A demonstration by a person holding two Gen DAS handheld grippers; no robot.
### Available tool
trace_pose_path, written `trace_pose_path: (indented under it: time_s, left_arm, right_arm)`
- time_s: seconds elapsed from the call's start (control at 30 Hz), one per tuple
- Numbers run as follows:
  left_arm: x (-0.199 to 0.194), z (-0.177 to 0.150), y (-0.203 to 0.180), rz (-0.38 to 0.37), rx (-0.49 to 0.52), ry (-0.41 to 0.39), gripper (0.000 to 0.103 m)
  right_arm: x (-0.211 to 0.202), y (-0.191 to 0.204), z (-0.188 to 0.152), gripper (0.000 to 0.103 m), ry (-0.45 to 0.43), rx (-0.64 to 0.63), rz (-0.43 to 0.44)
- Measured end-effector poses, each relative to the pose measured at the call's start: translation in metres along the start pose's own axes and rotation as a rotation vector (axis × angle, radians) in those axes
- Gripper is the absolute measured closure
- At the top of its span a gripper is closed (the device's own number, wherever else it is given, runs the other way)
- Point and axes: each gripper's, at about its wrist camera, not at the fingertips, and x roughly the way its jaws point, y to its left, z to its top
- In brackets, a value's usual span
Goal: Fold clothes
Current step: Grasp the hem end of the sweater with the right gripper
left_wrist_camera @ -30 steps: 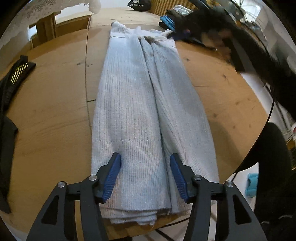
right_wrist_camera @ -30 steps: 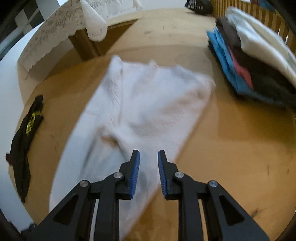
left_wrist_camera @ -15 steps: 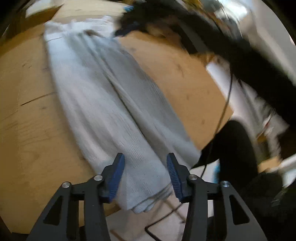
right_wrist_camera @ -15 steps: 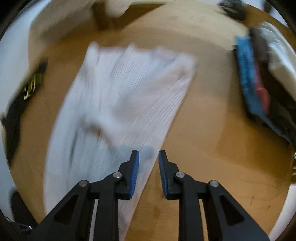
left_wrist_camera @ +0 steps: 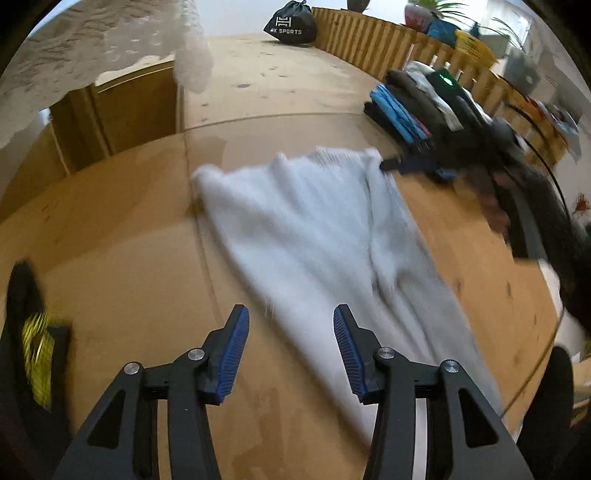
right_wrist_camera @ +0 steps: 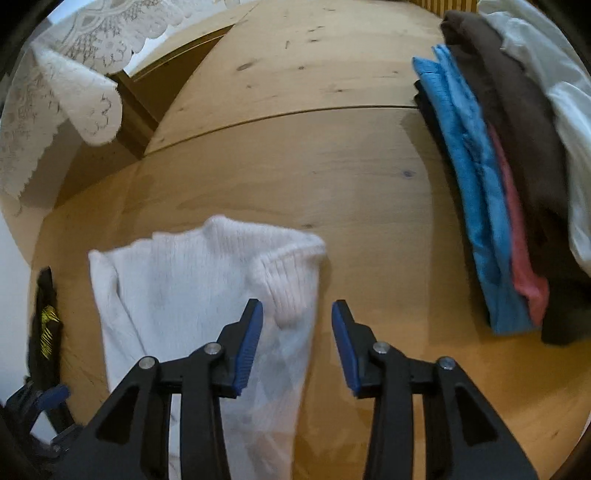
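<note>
On a wooden table (left_wrist_camera: 122,236) lies a pale knit sweater (left_wrist_camera: 314,236), folded into a long strip. Seen from the left wrist, the left gripper (left_wrist_camera: 291,343) hovers above its near end, jaws wide apart, holding nothing. This view alone shows the right gripper (left_wrist_camera: 410,165) from outside, blurred, at the sweater's far corner, plus a dark bag (left_wrist_camera: 291,24) by a slatted fence. The right wrist view shows that gripper's jaws wide apart over the ribbed cuff (right_wrist_camera: 284,291), gripping nothing, and the clothes pile (right_wrist_camera: 509,177) close up: blue, pink, brown and white layers stacked at the right. Only here does a lace cloth's (right_wrist_camera: 66,88) pattern show clearly. A black garment (right_wrist_camera: 46,325) with yellow print lies at the table's left edge. A second ago the right jaws were nearly closed; the left gripper's jaws straddled the sweater's near end and have since swung left.
</note>
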Motion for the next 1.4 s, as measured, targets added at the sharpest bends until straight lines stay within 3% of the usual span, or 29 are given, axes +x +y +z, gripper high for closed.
trace_pose_path:
  time_s: [0.2, 0.27, 0.33, 0.47, 0.5, 0.57, 0.6, 0.9, 1.03, 1.23, 1.4]
  left_arm:
    - [0.045, 0.052, -0.022, 0.021, 0.110, 0.025, 0.058]
    - [0.061, 0.069, -0.030, 0.027, 0.147, 0.034, 0.063]
    - [0.063, 0.076, -0.028, 0.042, 0.176, 0.043, 0.076]
    - [0.063, 0.087, -0.020, 0.074, 0.231, 0.062, 0.077]
    - [0.063, 0.089, -0.017, 0.082, 0.244, 0.067, 0.077]
    - [0.067, 0.094, -0.012, 0.096, 0.259, 0.081, 0.077]
    - [0.073, 0.096, -0.008, 0.099, 0.253, 0.092, 0.077]
    - [0.087, 0.113, -0.025, 0.022, 0.256, 0.069, 0.081]
    - [0.090, 0.120, -0.038, -0.022, 0.261, 0.049, 0.077]
    - [0.098, 0.129, -0.036, 0.011, 0.259, 0.046, 0.080]
    - [0.104, 0.137, -0.034, 0.044, 0.257, 0.045, 0.075]
  right_arm:
    - [0.011, 0.006, 0.013, 0.064, 0.062, -0.008, -0.035]
    - [0.014, 0.008, 0.013, 0.064, 0.065, -0.022, -0.048]
    - [0.017, 0.011, 0.013, 0.064, 0.068, -0.036, -0.061]
    - [0.023, 0.016, 0.012, 0.065, 0.074, -0.065, -0.087]
    - [0.025, 0.017, 0.011, 0.067, 0.076, -0.072, -0.093]
    - [0.028, 0.020, 0.011, 0.084, 0.079, -0.087, -0.106]
    - [0.029, 0.021, 0.011, 0.087, 0.080, -0.094, -0.113]
    - [-0.013, 0.009, -0.009, 0.089, -0.051, -0.078, -0.022]
    - [-0.002, 0.022, -0.001, 0.089, -0.066, -0.080, 0.006]
    - [-0.009, 0.018, -0.002, 0.089, -0.069, -0.056, 0.051]
    - [-0.019, 0.011, -0.001, 0.089, -0.076, -0.036, 0.100]
